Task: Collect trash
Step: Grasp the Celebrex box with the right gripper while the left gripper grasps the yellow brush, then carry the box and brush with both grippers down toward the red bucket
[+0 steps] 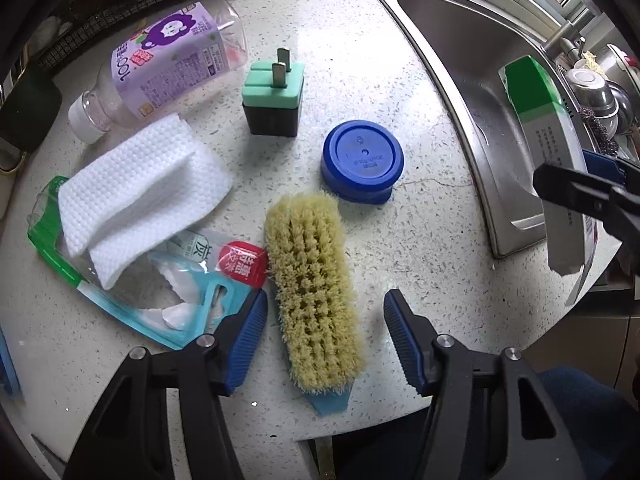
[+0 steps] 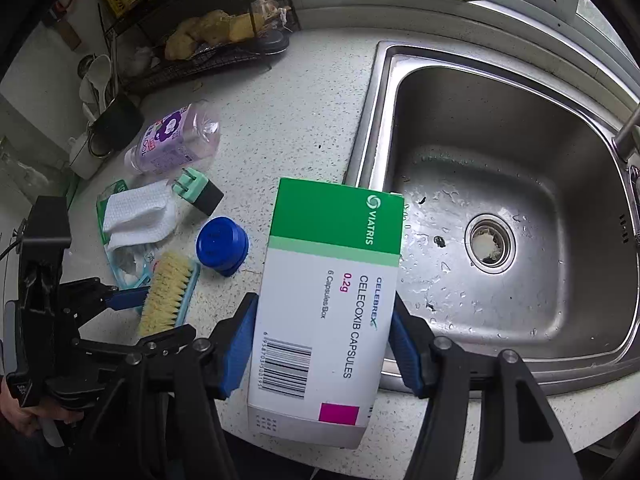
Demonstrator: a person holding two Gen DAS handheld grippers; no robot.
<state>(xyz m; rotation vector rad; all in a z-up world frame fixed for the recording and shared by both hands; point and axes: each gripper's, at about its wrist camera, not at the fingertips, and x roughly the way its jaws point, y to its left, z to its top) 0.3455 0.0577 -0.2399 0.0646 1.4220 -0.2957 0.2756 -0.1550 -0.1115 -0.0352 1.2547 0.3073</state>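
Your right gripper (image 2: 322, 344) is clamped on the box (image 2: 324, 312) by the sink (image 2: 500, 92); left jaws apart astride the brush (image 1: 314, 292), no trash: closing would collect it wrongly

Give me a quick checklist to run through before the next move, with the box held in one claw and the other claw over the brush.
1. Right gripper clamps the medicine box on both sides: ok.
2. Box clear of the counter, lifted: ok.
3. Left gripper straddles the brush, pads not yet touching: ok.
4. Brush counts as trash: cannot tell.
5. Blue lid and plug adapter out of the left gripper's way: ok.
6. Trash bin in view for dropping the box: not ok, none visible.
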